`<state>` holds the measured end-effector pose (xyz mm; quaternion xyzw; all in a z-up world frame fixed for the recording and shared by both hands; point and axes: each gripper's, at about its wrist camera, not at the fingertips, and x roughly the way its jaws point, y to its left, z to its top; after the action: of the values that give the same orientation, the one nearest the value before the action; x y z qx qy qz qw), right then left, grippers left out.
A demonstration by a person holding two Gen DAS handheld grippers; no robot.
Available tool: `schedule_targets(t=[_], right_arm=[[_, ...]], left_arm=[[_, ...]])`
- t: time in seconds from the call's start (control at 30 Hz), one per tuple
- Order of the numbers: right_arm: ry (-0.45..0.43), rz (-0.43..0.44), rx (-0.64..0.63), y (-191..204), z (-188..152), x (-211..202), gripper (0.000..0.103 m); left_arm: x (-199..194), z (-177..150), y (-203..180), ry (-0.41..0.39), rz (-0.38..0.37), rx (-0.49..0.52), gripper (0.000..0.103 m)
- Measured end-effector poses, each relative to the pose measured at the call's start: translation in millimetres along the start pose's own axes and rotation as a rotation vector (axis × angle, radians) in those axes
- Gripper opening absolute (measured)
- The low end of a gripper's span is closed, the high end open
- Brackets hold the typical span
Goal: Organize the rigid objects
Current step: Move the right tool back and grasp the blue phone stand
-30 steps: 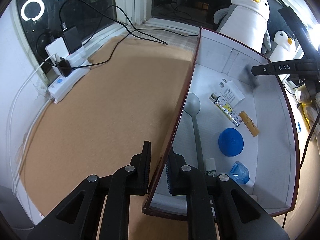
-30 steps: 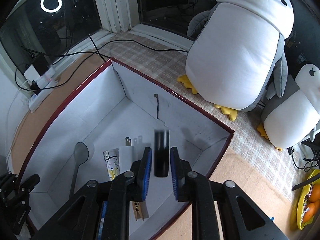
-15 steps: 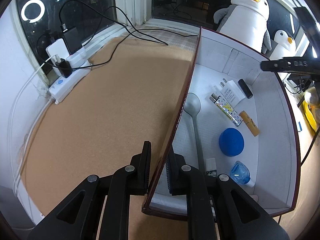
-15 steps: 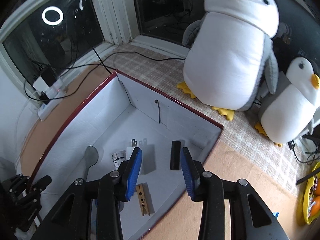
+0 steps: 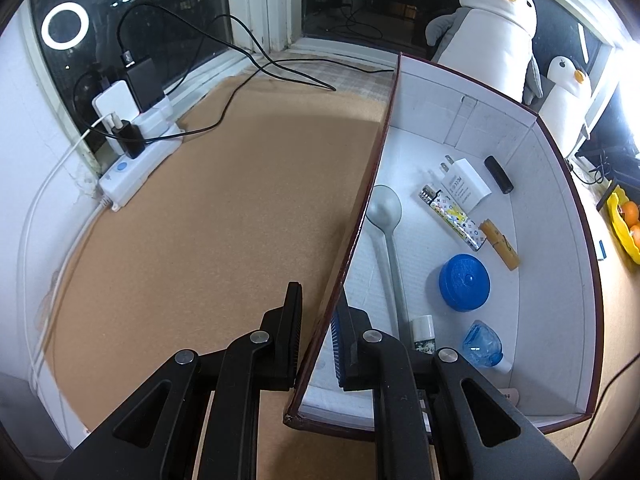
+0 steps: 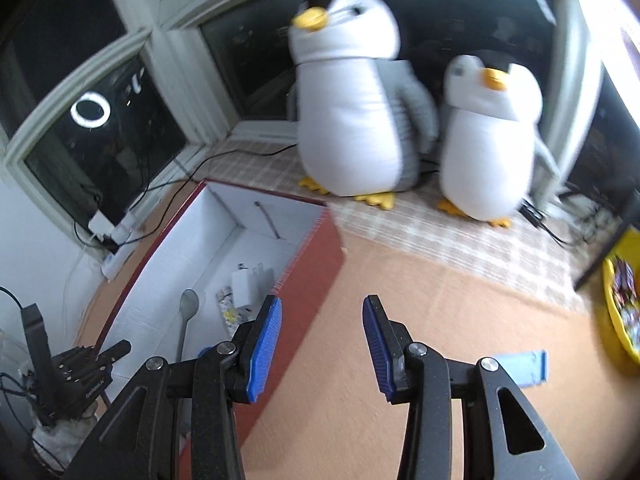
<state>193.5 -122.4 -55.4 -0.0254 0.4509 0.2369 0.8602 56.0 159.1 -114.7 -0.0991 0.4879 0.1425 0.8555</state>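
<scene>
Left wrist view: the left gripper pinches the thin side wall of the box, one finger outside and one inside. The box is white inside with a dark red rim, and it sits on a brown cork mat. In the box lie a grey spoon, a white charger plug, a small black tube, a patterned lighter, a wooden clothespin, a blue round lid, a small white bottle and a clear blue cap. The black tube lies near the far wall, just beside the plug.

In the right wrist view, the right gripper is over the mat, just beside the box. Its jaws are opening, with nothing between them. A flat blue piece lies on the mat near it. Two plush penguins stand by the window.
</scene>
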Motion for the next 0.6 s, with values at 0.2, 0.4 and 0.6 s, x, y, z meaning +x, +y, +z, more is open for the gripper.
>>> schedule_targets(t=[0.2,0.4,0.6], right_arm=[[0.018,-0.062,0.064,-39,-28,-7,0.047],[0.055,-0.138,0.141,-87,-60,-4,0.052],[0.089,-0.196,0.21,-128,-79,1,0.053]], left_arm=[[-1,0,-1,0.001,0.003,0.005,0.012],[-1,0,0,0.011,0.004,0.006,0.012],[0,-1,-2,0.019,0.011,0.007,0.013]])
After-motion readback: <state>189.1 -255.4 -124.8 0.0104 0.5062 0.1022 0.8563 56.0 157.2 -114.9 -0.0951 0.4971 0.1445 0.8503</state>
